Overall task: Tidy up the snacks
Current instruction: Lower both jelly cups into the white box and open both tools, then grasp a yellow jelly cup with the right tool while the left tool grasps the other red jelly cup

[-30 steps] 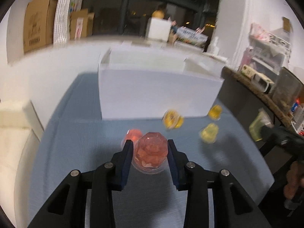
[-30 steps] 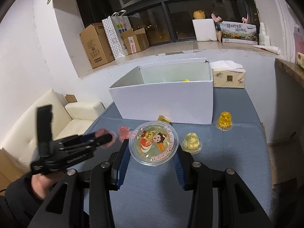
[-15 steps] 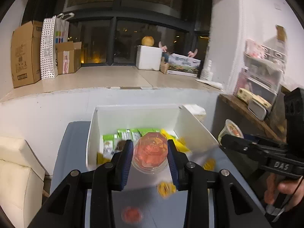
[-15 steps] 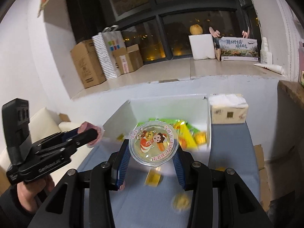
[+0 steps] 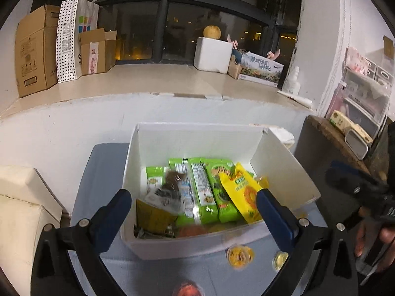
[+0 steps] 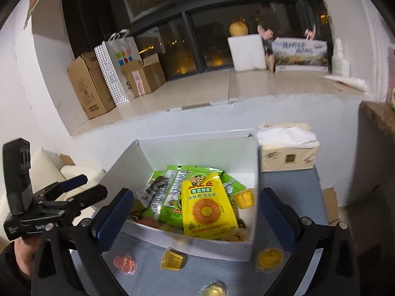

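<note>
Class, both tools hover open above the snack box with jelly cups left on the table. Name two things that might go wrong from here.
1. The white box is already crowded; the yellow packet lies on top, so added cups might roll off it.
2. The yellow jelly cup sits right against the box's front wall, so a tool reaching for it may nudge the box.

Premises: a lived-in home room. Evidence: cream sofa (image 6: 49,165) by the wall, cardboard boxes (image 5: 34,49) and shopping bag (image 5: 74,37) on a wide window ledge (image 5: 153,79), tissue pack (image 6: 287,154) on the counter (image 6: 288,190).
</note>
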The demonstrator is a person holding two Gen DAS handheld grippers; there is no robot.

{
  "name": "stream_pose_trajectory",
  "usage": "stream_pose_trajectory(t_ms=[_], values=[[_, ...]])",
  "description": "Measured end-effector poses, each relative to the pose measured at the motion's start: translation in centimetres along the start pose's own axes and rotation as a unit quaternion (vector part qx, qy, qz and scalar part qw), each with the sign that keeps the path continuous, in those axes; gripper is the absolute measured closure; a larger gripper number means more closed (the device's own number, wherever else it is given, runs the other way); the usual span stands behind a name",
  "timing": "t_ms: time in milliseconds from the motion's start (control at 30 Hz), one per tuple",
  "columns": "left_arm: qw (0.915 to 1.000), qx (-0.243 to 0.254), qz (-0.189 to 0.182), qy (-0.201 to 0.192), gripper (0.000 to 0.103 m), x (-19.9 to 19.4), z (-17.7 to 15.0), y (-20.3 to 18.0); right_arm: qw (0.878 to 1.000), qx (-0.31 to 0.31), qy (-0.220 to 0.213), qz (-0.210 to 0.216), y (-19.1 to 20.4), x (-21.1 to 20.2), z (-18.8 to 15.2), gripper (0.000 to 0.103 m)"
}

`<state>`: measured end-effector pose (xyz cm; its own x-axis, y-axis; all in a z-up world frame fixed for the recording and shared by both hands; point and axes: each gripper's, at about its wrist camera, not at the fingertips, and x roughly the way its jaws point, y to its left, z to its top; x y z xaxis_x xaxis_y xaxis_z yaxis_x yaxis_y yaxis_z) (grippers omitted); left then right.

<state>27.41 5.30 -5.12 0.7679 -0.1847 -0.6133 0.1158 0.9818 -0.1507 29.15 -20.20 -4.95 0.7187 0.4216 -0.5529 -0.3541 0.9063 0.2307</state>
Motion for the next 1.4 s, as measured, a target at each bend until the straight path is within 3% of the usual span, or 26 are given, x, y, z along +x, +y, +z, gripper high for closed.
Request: stream_pose_trajectory(t_ms=[267, 467, 633, 767, 967, 1133, 1167, 1200, 1233, 1300, 1400], values=[[0.9994, 0.033, 0.001, -0.009, 0.000, -3.7, -2.5, -2.0, 0.999, -0.017, -0.029, 0.015, 0.0, -5.3, -2.7, 0.000], [0.9994, 0.029, -0.016, -0.013, 0.000, -7.3, -7.3, -3.1, 1.000, 0.018, -0.014, -0.003, -2.7, -8.1, -8.2, 0.000], [0.9995, 0.000, -0.027, 0.014, 0.000, -9.0, -13.6, -3.6, 0.999, 0.025, 0.024, -0.024, -4.5, -5.9, -12.2, 0.000], [0.9990, -0.017, -0.022, 0.036, 0.000, -10.0, -17.9, -3.8, 0.998, 0.022, 0.050, -0.042, -6.1, -3.0, -12.3, 0.000], [0.9981, -0.012, -0.019, 0.057, 0.000, -11.2, -21.2, -3.9, 0.994, 0.019, 0.082, -0.065, -8.1, 1.9, -10.2, 0.000], [0.9974, -0.028, -0.005, 0.066, 0.000, -11.4, -21.9, -2.9, 0.988, 0.009, 0.128, -0.091, -9.2, 5.8, -9.6, 0.001], [0.9975, -0.028, -0.004, 0.065, 0.000, -11.5, -22.0, -2.8, 0.988, 0.011, 0.129, -0.087, -9.6, 6.2, -9.6, 0.005], [0.9975, -0.027, -0.004, 0.065, 0.000, -11.5, -22.0, -2.6, 0.988, 0.014, 0.132, -0.083, -9.9, 6.4, -9.6, 0.020], [0.9975, -0.025, -0.002, 0.066, 0.000, -11.5, -22.1, -2.6, 0.987, 0.015, 0.139, -0.076, -10.2, 6.8, -9.7, 0.025], [0.9974, -0.024, -0.001, 0.069, 0.000, -11.3, -22.1, -2.6, 0.987, -0.003, 0.140, -0.083, -10.2, 7.1, -9.9, 0.045], [0.9969, -0.028, -0.003, 0.073, 0.000, -10.7, -22.1, -2.7, 0.989, -0.011, 0.136, -0.058, -10.3, 6.6, -10.1, 0.063]])
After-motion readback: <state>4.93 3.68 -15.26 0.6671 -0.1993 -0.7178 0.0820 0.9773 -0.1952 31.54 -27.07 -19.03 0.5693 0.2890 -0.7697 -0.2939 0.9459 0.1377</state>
